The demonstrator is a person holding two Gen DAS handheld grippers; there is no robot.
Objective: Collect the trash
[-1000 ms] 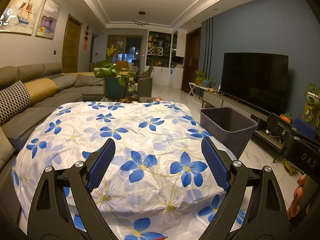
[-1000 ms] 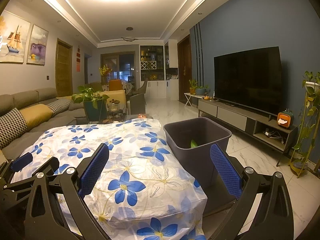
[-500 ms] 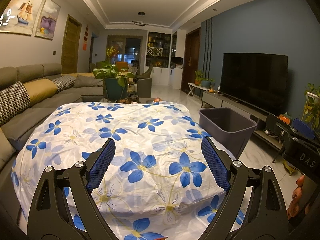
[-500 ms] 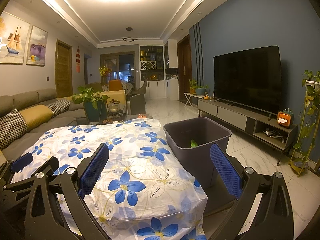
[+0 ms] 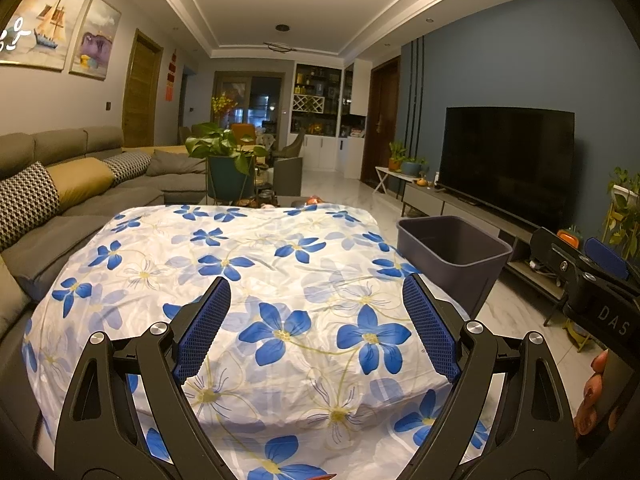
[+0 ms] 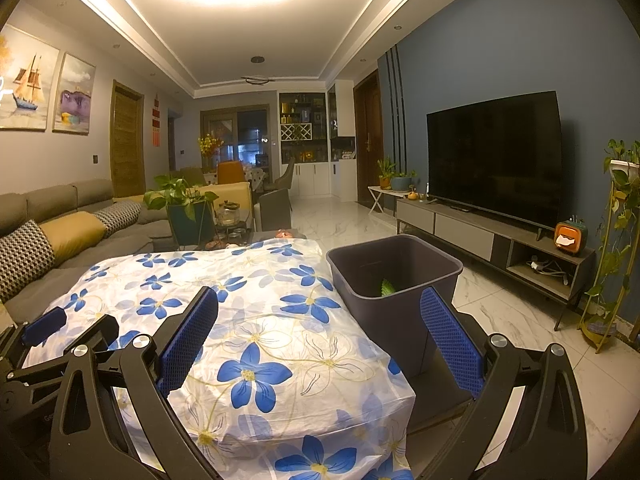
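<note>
A dark grey bin (image 6: 394, 268) stands on the floor against the right side of a table under a white cloth with blue flowers (image 6: 240, 312). A green scrap (image 6: 387, 287) lies inside the bin. The bin (image 5: 454, 246) also shows in the left wrist view, right of the cloth (image 5: 240, 280). My left gripper (image 5: 316, 320) hovers open over the near part of the cloth, nothing between its fingers. My right gripper (image 6: 320, 328) hangs open over the table's near right corner, just before the bin, also empty. No trash shows on the cloth.
A grey sofa (image 5: 60, 204) runs along the left. A potted plant (image 5: 228, 168) and small items stand behind the table. A TV (image 6: 494, 156) on a low console (image 6: 492, 240) lines the right wall, with a plant stand (image 6: 612, 248) nearby. Marble floor (image 6: 500, 312) lies between.
</note>
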